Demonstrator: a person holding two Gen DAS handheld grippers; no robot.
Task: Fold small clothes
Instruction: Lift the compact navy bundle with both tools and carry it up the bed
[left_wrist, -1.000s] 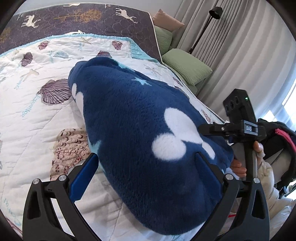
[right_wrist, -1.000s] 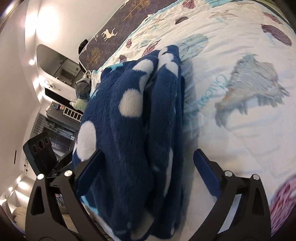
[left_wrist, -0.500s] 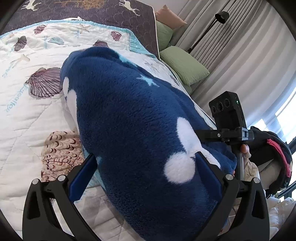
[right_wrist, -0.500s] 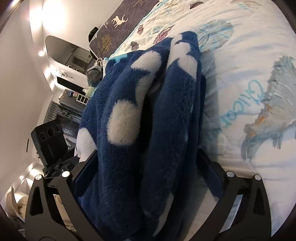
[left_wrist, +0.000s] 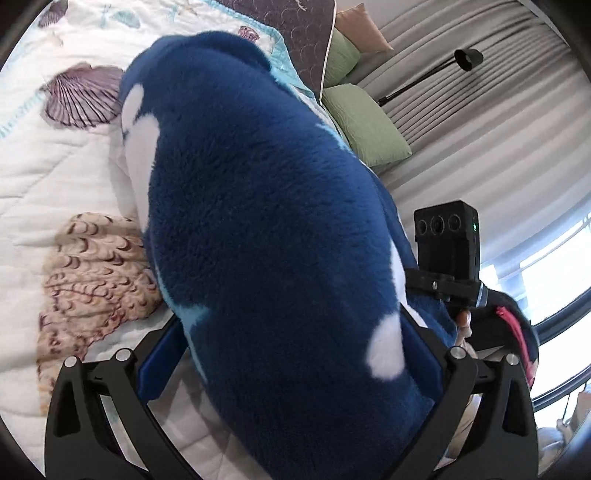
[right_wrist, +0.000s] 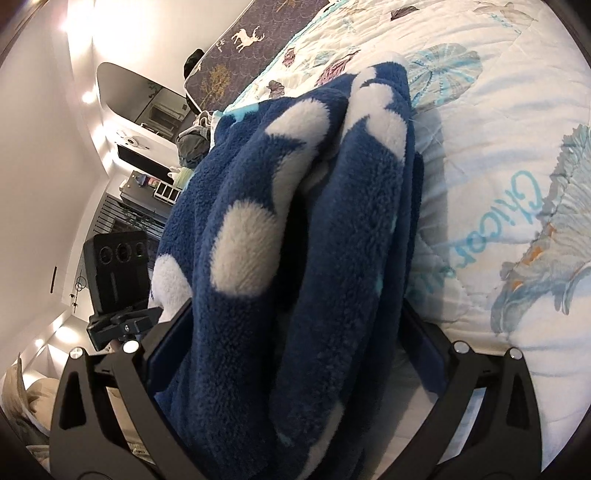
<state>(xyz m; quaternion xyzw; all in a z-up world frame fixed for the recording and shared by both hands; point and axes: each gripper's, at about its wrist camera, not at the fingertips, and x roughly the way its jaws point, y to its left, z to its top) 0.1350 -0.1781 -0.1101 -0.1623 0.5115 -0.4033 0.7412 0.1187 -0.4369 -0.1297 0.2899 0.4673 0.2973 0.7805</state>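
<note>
A folded navy fleece garment (left_wrist: 266, 229) with white spots lies on the shell-print quilt (left_wrist: 55, 177). My left gripper (left_wrist: 291, 362) is open, its blue-padded fingers (left_wrist: 155, 362) standing either side of the bundle's near end. My right gripper (right_wrist: 291, 350) is open too, straddling the opposite end of the same garment (right_wrist: 332, 240), where stacked layers show. Each gripper's camera block shows in the other's view: the right one in the left wrist view (left_wrist: 447, 240), the left one in the right wrist view (right_wrist: 118, 273).
Green pillows (left_wrist: 362, 118) and a floor lamp (left_wrist: 467, 59) stand by the grey curtains. A dark deer-print quilt (right_wrist: 258, 40) covers the bed's far end. Shelves and a pile of clothes (right_wrist: 192, 144) sit beyond the bed.
Both grippers have pushed forward so the garment's ends now sit deep between their open jaws. The bundle fills more of each view.
</note>
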